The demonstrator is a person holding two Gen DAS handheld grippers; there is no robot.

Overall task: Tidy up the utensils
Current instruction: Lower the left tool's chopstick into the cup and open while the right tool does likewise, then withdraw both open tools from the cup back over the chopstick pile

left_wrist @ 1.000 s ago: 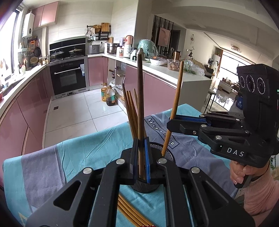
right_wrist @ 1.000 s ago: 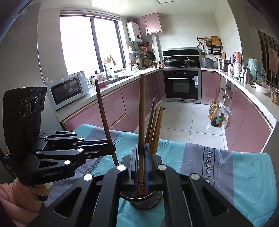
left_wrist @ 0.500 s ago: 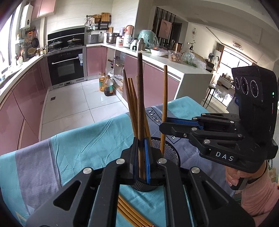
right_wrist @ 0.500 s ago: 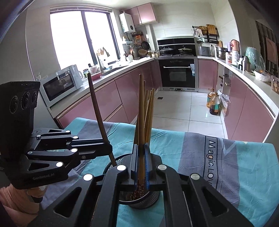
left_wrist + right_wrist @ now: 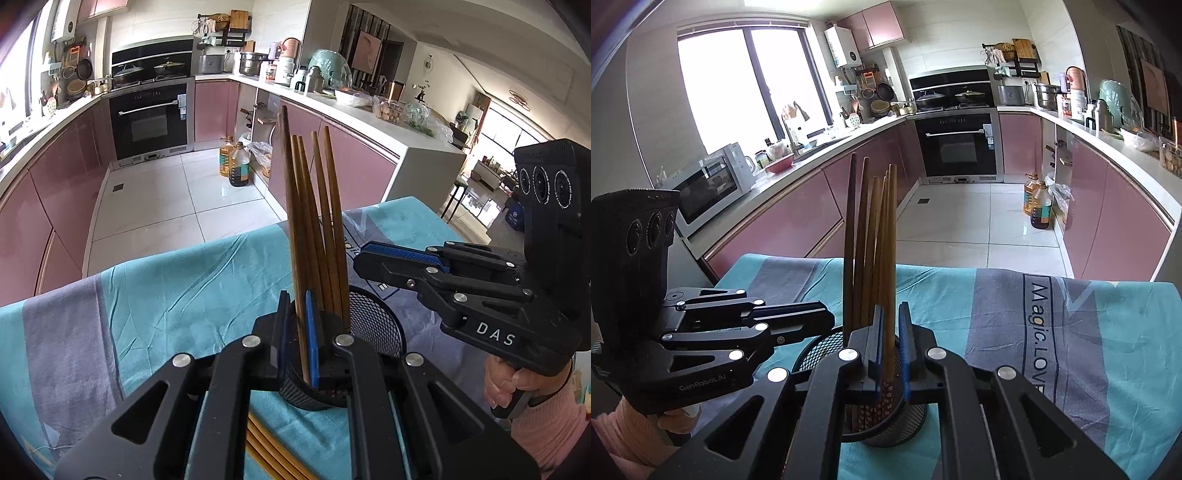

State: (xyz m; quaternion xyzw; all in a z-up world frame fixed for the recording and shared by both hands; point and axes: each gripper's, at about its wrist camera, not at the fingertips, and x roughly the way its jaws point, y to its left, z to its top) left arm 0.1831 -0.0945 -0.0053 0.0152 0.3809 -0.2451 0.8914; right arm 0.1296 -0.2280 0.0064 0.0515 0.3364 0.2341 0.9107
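Note:
A black mesh cup (image 5: 373,325) (image 5: 820,347) stands on the teal and grey cloth and holds several brown chopsticks (image 5: 317,229) (image 5: 871,243) upright. My left gripper (image 5: 295,336) sits right over the cup with its blue pads slightly apart around a chopstick that stands in the cup. My right gripper (image 5: 889,350) is over the cup from the other side, pads also slightly apart, with a chopstick standing loose between them. Each gripper shows in the other's view, the right (image 5: 399,258) and the left (image 5: 798,314), both beside the cup rim.
More chopsticks (image 5: 273,454) lie on the cloth (image 5: 166,295) below my left gripper. The cloth (image 5: 1089,314) ends at the table's far edge. Beyond are pink kitchen cabinets, an oven and oil bottles on the floor.
Both chopsticks went down into the cup and now stand with the others. Both grippers' pads have loosened, and both grippers came lower and closer to the cup.

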